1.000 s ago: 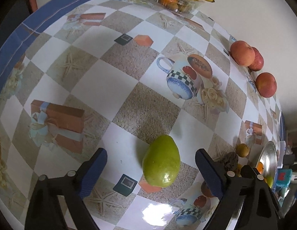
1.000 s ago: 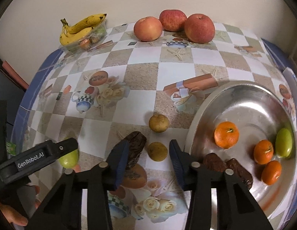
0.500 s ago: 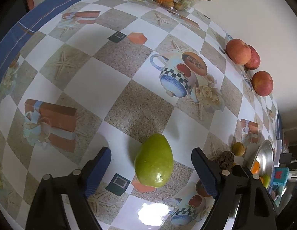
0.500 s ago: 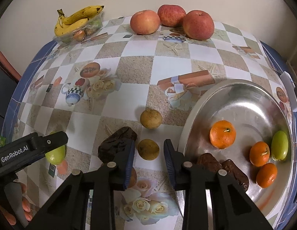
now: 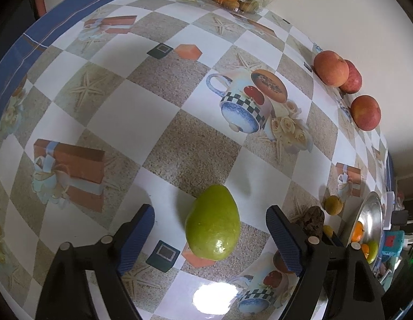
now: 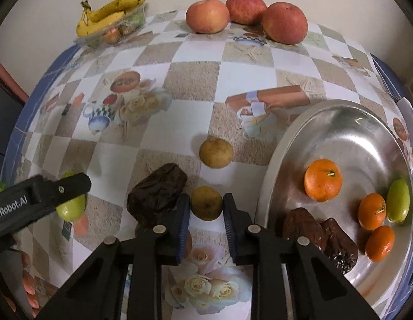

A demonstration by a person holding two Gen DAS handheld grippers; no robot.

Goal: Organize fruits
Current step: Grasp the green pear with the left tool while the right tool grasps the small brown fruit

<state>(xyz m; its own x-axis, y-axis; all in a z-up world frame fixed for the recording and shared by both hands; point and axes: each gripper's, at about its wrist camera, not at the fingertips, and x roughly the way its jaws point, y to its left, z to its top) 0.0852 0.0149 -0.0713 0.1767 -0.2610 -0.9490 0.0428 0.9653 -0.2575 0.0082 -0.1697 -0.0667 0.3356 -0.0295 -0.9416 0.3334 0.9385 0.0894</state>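
Fruits lie spread over the patterned table (image 6: 195,80), some already in the metal tray (image 6: 366,133) at its right side. The right tool (image 6: 207,213) is clamped on a small brownish-yellow fruit (image 6: 207,202), its blue pads pressed against both sides of it, with the fruit resting on the table just beside the tray's rim. A dark wrinkled fruit (image 6: 157,194) touches the outer side of that tool's left finger, and a second brownish-yellow fruit (image 6: 216,152) sits a little farther away.

The left tool (image 5: 210,236) stands wide apart around a green pear-shaped fruit (image 5: 213,222), with clear gaps on both sides, so it grips nothing. That fruit is smooth and glossy, narrow end pointing away, lying on the table.

In the tray are three oranges (image 6: 323,180), a green fruit (image 6: 398,200) and two dark wrinkled pieces (image 6: 321,237). Three red apples (image 6: 284,22) sit at the far edge, and bananas (image 6: 110,13) rest atop a clear container (image 6: 121,30).
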